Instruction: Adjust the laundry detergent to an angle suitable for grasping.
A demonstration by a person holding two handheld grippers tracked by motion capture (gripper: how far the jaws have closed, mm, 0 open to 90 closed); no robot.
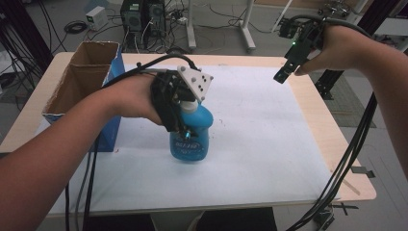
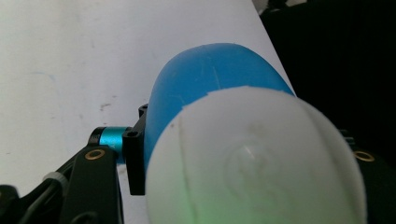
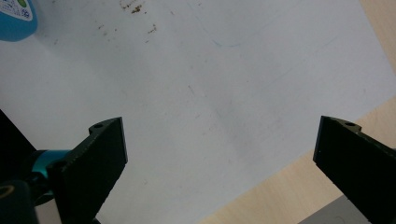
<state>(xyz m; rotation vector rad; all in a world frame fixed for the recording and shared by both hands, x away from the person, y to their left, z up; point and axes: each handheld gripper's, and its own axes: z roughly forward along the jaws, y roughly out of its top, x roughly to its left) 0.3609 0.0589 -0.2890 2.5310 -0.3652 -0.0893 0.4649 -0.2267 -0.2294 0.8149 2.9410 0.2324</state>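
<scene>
— Jaws first: what are they doing, seen from above?
— Left gripper (image 1: 185, 113) is clamped on a blue bottle (image 1: 191, 137) near its white cap, and the bottle stands on the white sheet (image 1: 269, 125) that covers the table (image 1: 332, 139). Right gripper (image 1: 284, 72) hangs in the air over the far right part of the sheet, well apart from the bottle; from up here I cannot tell how its jaws stand.
— Anything else on the table?
— A cardboard box (image 1: 79, 79) with its top open, at the left edge, just beside the left forearm.
— And the left gripper view?
— Looking down along the bottle (image 2: 210, 74): its white cap (image 2: 252, 158) sits right up against the camera, the blue body beyond it, black jaws pressed to both sides — a firm grip.
— The right gripper view?
— Right gripper (image 3: 219, 154) has its jaws spread wide with nothing between them, above the sheet (image 3: 210, 70) and its edge. A corner of the bottle (image 3: 16, 18) shows at top left.
</scene>
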